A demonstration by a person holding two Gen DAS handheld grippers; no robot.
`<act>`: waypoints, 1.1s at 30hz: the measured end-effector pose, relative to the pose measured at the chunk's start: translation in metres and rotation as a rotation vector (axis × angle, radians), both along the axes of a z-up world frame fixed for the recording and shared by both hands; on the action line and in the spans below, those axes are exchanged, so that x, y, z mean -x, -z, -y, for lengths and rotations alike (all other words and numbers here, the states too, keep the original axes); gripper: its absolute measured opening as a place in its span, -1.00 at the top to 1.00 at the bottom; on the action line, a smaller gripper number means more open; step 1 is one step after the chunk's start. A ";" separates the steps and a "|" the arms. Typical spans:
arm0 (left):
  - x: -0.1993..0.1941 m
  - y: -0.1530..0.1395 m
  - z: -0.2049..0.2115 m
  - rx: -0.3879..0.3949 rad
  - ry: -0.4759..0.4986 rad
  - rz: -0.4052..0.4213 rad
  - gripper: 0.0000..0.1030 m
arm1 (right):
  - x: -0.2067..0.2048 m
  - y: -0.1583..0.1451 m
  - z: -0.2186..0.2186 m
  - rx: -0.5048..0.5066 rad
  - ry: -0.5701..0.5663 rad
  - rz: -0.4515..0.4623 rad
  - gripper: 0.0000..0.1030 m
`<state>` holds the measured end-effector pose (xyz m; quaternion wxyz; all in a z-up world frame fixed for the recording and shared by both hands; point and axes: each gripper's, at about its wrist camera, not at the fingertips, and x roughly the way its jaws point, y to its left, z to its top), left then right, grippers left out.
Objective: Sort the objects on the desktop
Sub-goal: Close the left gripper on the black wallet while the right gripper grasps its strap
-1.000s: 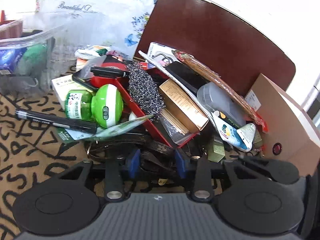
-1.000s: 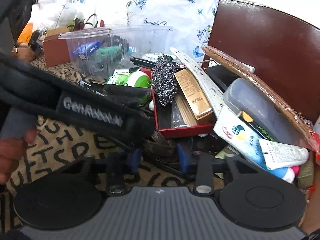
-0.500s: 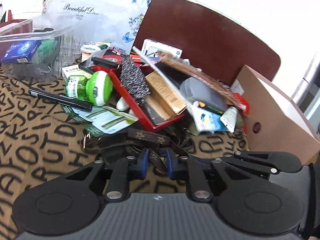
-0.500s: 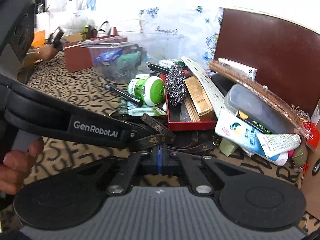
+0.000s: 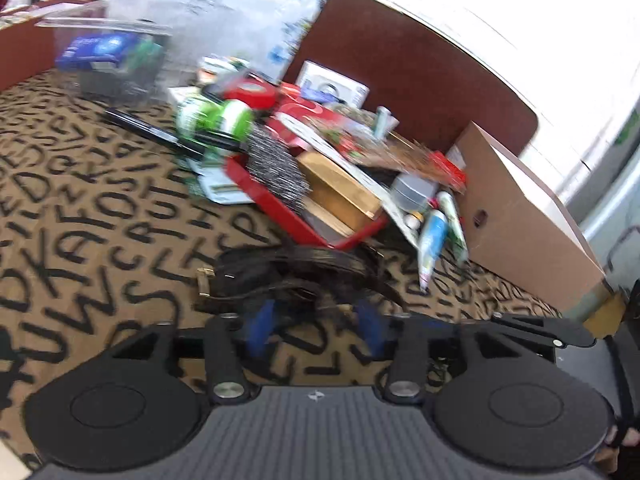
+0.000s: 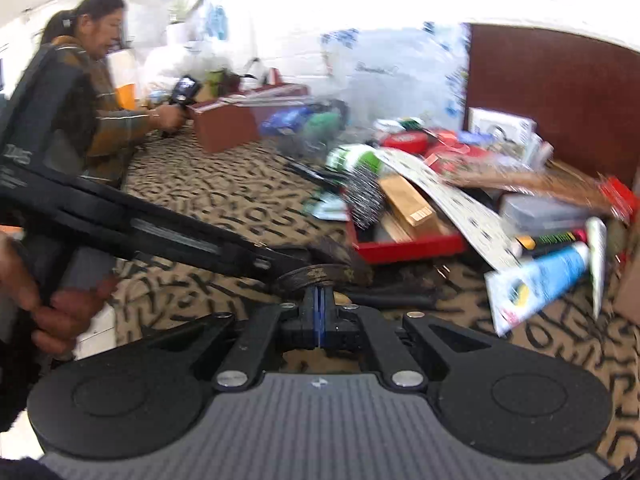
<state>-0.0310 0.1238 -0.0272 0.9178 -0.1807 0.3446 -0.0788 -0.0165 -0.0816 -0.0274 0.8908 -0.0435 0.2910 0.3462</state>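
The left gripper (image 5: 316, 326) gaped empty at lower centre, just behind the dark belt (image 5: 296, 270); the right gripper (image 6: 319, 314) was clamped closed below the strap, nothing visibly held.

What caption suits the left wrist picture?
Open left gripper above a dark leather belt, red tray of clutter beyond.

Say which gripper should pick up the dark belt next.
Left. The left gripper is open with the belt right at its fingertips; the right gripper is shut, apparently on nothing.

Dark brown belt (image 5: 304, 268) lies coiled before red tray (image 5: 288, 212).
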 end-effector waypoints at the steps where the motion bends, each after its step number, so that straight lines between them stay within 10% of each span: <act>1: 0.002 -0.002 -0.003 -0.012 -0.013 0.012 -0.08 | -0.004 0.001 0.003 0.001 0.033 -0.022 0.69; 4: 0.004 -0.004 -0.014 -0.025 -0.069 0.043 -0.38 | -0.014 -0.002 0.013 -0.037 0.107 -0.018 0.21; 13: -0.025 0.024 -0.036 0.014 -0.148 -0.062 -0.40 | -0.059 0.014 0.013 -0.025 0.208 -0.052 0.22; 18: -0.032 0.031 -0.020 0.005 -0.055 -0.044 -0.09 | -0.083 0.036 0.005 -0.033 0.203 -0.162 0.27; 33: 0.004 0.012 0.021 0.011 0.067 -0.041 0.07 | -0.002 0.004 0.059 -0.067 0.255 -0.170 0.47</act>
